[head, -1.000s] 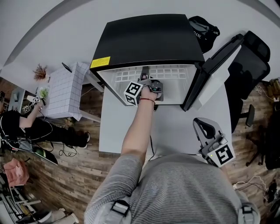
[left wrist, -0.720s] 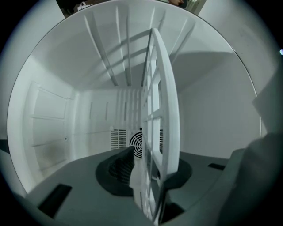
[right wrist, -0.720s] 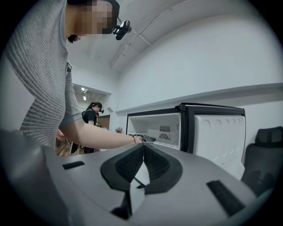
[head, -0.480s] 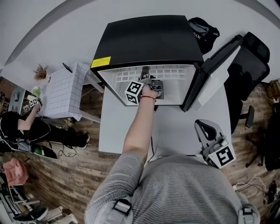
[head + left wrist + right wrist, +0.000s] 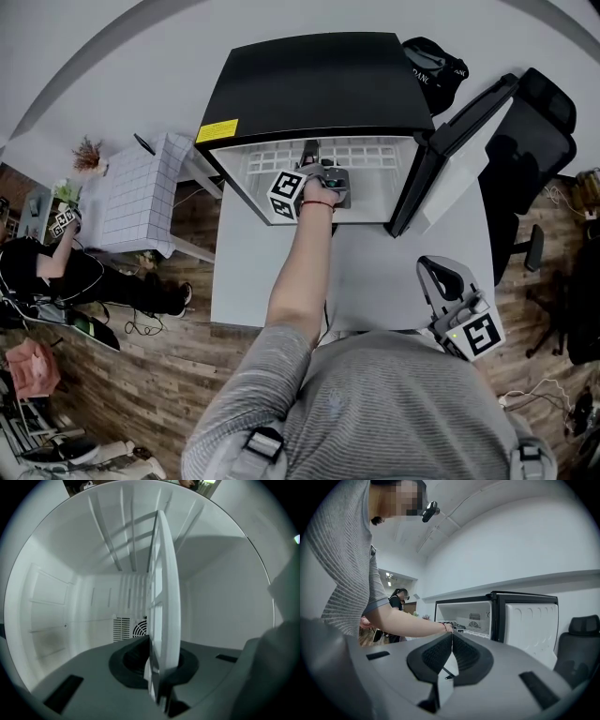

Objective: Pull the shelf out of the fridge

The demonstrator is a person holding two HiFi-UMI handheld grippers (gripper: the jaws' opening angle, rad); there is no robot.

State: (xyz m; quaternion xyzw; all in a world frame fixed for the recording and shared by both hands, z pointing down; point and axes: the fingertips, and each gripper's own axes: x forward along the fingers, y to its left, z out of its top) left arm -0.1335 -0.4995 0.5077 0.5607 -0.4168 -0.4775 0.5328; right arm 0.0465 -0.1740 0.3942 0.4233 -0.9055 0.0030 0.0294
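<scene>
The black mini fridge (image 5: 319, 84) stands open on the white table (image 5: 394, 272), its door (image 5: 450, 159) swung to the right. Inside lies the white wire shelf (image 5: 366, 155). My left gripper (image 5: 311, 155) reaches level into the fridge mouth. In the left gripper view the shelf's front edge (image 5: 164, 573) runs between the jaws, which have just been closing and now pinch it; the left gripper (image 5: 157, 667) is shut on the shelf. My right gripper (image 5: 441, 277) rests shut and empty near the table's front right, pads together (image 5: 451, 653), pointed toward the fridge (image 5: 464, 613).
A black office chair (image 5: 534, 141) stands right of the door and a black bag (image 5: 436, 66) lies behind the fridge. A white gridded cabinet (image 5: 141, 192) sits to the left. Another person (image 5: 56, 272) sits on the wooden floor at far left.
My left hand stays at the fridge mouth and the right gripper stays put. The person at far left has shifted an arm.
</scene>
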